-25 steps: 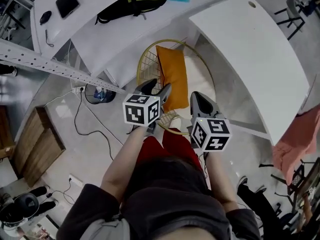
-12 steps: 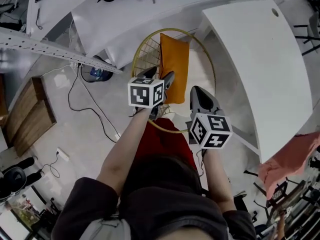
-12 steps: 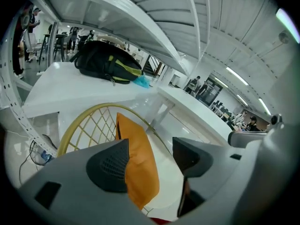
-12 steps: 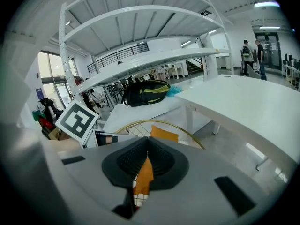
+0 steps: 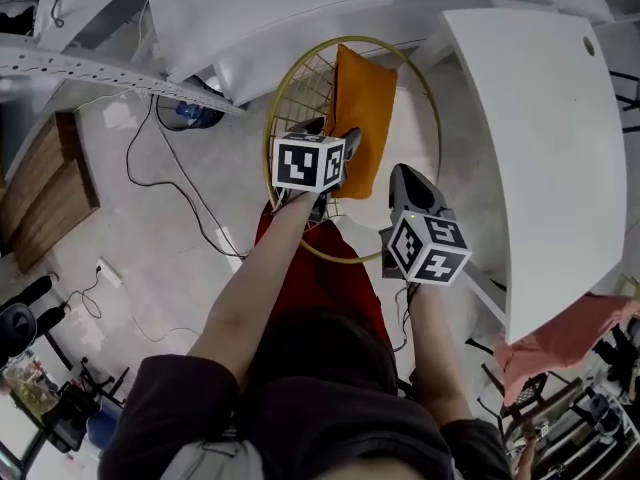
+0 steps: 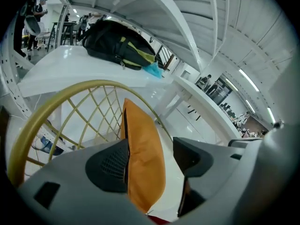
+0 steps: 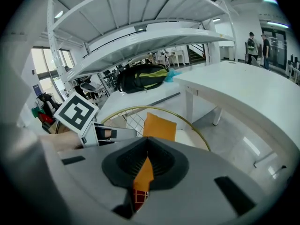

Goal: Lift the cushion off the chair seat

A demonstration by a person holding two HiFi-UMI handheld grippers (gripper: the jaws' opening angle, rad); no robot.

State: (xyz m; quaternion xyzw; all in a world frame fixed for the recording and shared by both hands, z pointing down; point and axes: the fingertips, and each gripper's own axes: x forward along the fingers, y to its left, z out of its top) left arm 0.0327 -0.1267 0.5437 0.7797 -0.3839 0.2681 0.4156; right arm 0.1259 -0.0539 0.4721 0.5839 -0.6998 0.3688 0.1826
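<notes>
Plainly, my left gripper (image 5: 332, 138) had its jaws spread wide, the near edge of the orange cushion (image 5: 365, 118) between them, neither pad pressing on it. My right gripper (image 5: 408, 180) hung just beside it with its jaws pressed together, pinching nothing; only a sliver of orange showed through the slit. The cushion stood on edge inside the round chair (image 5: 267, 133), leaning on its gold wire lattice, with open room to its right within the hoop. The fabric looked smooth and plump, its corners soft. A white desk (image 5: 540, 148) with a rounded edge closed in on the right. A black cable (image 5: 170, 188) trailed across the glossy pale floor at the left.
</notes>
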